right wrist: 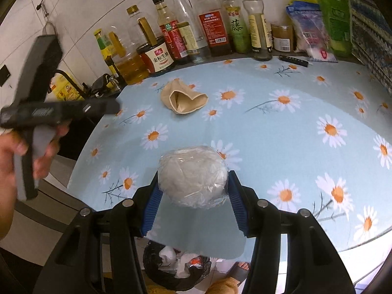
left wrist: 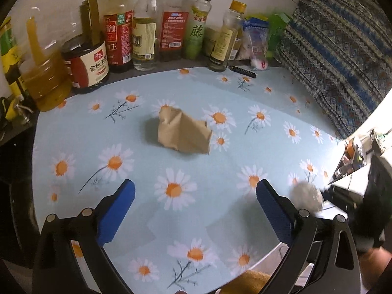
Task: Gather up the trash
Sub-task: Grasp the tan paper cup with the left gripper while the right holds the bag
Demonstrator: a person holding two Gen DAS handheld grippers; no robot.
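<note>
Item 1: plastic-wrapped ball [right wrist: 192,177], whitish, crinkled film, clenched between the right gripper [right wrist: 193,191] fingers [right wrist: 152,205], above the daisy-print counter [right wrist: 281,132] edge.
Item 2: brown paper scrap [left wrist: 183,132], crumpled, mid-counter, well beyond the released left gripper [left wrist: 194,196].
Bottle row [left wrist: 147,24] behind.

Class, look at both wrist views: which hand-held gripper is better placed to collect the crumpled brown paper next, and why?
Left. The left hand-held gripper is open, empty and faces the brown paper. The right hand-held gripper is shut on a plastic-wrapped ball, with the trash bin below it.
</note>
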